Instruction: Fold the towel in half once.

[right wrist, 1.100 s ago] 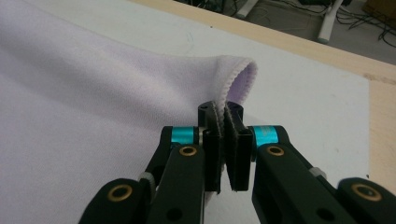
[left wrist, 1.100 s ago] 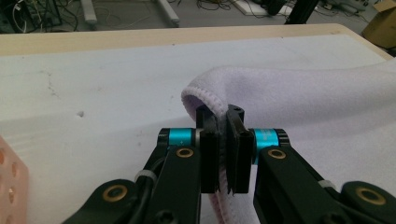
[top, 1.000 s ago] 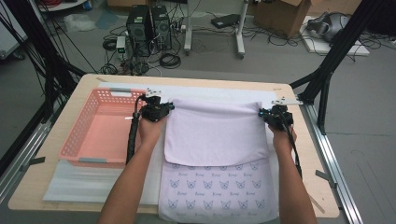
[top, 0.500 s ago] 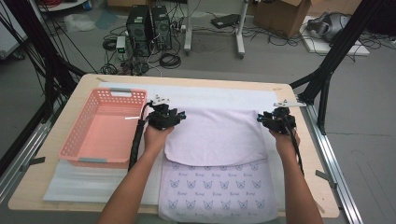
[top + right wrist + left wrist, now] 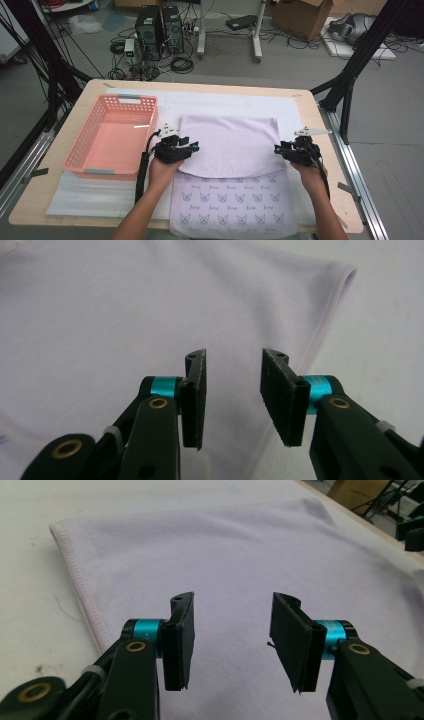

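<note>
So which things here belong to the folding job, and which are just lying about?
Part of the job:
- lilac towel, folded over, patterned side showing below
- left gripper, jaws just opened, nothing between them
- right gripper, likewise
- white mat under the towel

Lying about:
- pink basket, possibly for later
- computer towers, cables and cardboard box on the floor

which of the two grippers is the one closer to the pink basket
The left gripper: it sits at the lilac towel's left edge, beside the pink basket, while the right gripper is at the towel's far edge.
</note>
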